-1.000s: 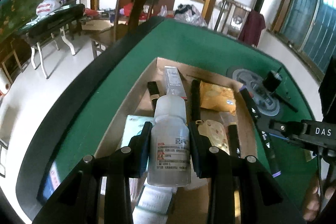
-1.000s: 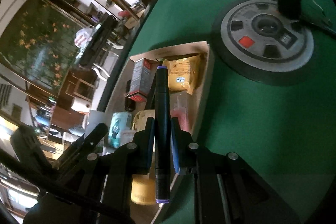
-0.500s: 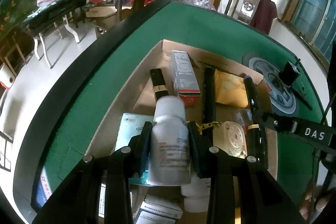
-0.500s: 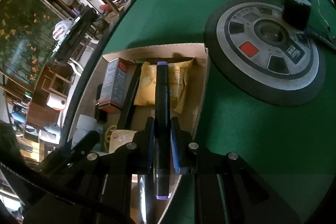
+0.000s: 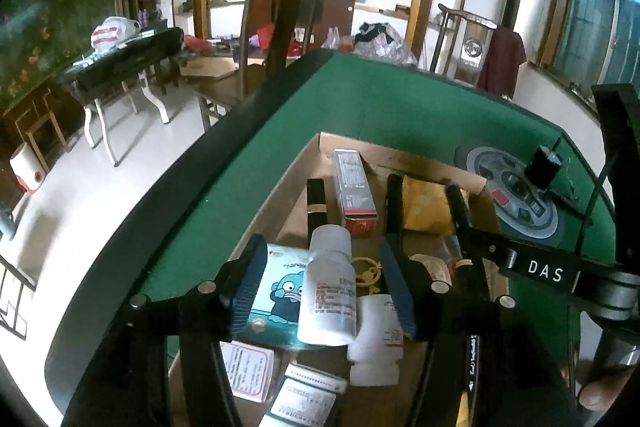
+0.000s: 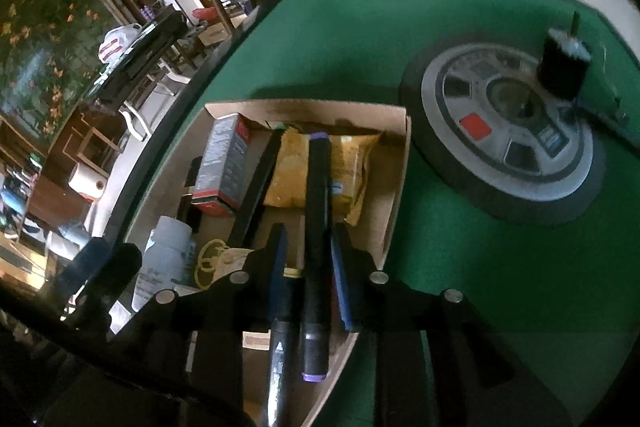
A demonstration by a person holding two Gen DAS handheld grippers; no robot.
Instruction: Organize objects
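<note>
My left gripper [image 5: 322, 287] hangs over the open cardboard box [image 5: 280, 195]. Its jaws are opening, and a white pill bottle [image 5: 328, 291] lies between the blue pads with a gap on each side, resting on the things in the box. My right gripper [image 6: 310, 259] is at the box's right side [image 6: 406, 147]. Its jaws are opening too. A black marker with purple ends [image 6: 316, 211] lies between them, its far end on a yellow packet [image 6: 348, 171]; the pads stand just off it.
The box holds a red-and-grey carton [image 5: 354, 187], a teal tissue pack [image 5: 280, 291], a second white bottle [image 5: 376, 339], a yellow key ring [image 5: 368, 275] and black pens. A grey round dial [image 6: 508, 131] with a black cylinder [image 6: 562, 71] lies right of the box on the green table.
Both grippers' jaws have parted. The bottle has left the left pads and lies lower in the box. The marker sits loose between the right pads, and the right wrist has swung over the box.
</note>
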